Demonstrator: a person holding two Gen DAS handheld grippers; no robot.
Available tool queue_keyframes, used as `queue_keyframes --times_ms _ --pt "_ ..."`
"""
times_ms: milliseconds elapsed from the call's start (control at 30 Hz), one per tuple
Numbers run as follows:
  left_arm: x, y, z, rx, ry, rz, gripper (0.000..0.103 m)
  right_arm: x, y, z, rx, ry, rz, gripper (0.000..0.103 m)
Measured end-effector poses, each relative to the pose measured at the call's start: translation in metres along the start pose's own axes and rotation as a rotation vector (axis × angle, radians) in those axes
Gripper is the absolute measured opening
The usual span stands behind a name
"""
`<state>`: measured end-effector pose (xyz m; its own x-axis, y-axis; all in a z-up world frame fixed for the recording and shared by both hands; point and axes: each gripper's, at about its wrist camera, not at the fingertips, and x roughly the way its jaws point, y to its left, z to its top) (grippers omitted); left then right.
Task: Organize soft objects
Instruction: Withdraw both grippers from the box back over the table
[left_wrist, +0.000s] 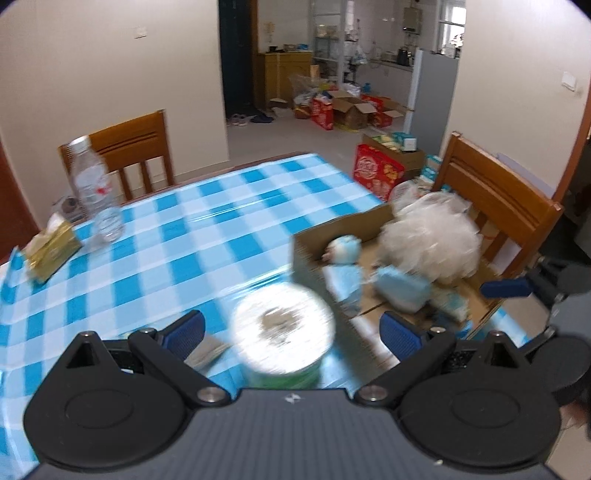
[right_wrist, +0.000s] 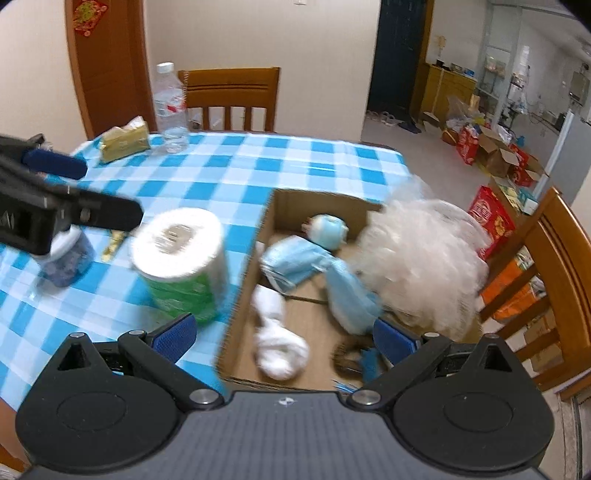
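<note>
Soft things, a puff (right_wrist: 417, 266), masks (right_wrist: 295, 262) and a sock (right_wrist: 277, 343), already lie in the box (right_wrist: 317, 206), so the left tongs (left_wrist: 291, 330) hang spread wide round the paper roll (left_wrist: 284, 332) on the desk (left_wrist: 184, 229), likely to take it next, while the right tongs (right_wrist: 284, 336) wait open over the box.

The left gripper (left_wrist: 291, 328) is hovering with jaws spread wide around a paper roll (left_wrist: 283, 332) standing on the checked table (left_wrist: 192, 229) — pads apart from it. Beside it, a box (left_wrist: 306, 254) is holding a white puff (left_wrist: 430, 240) and blue items, blurred.
</note>
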<state>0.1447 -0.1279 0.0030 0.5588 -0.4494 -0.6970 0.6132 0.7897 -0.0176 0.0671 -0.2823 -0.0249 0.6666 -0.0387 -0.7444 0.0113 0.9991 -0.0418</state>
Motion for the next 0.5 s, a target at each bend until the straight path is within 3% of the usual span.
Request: queue_keyframes --times_ms 500 --pt "-0.023 0.141 -0.074 -0.019 0.079 0.088 0.1 0.01 0.128 0.041 -0.121 0.008 0.047 0.103"
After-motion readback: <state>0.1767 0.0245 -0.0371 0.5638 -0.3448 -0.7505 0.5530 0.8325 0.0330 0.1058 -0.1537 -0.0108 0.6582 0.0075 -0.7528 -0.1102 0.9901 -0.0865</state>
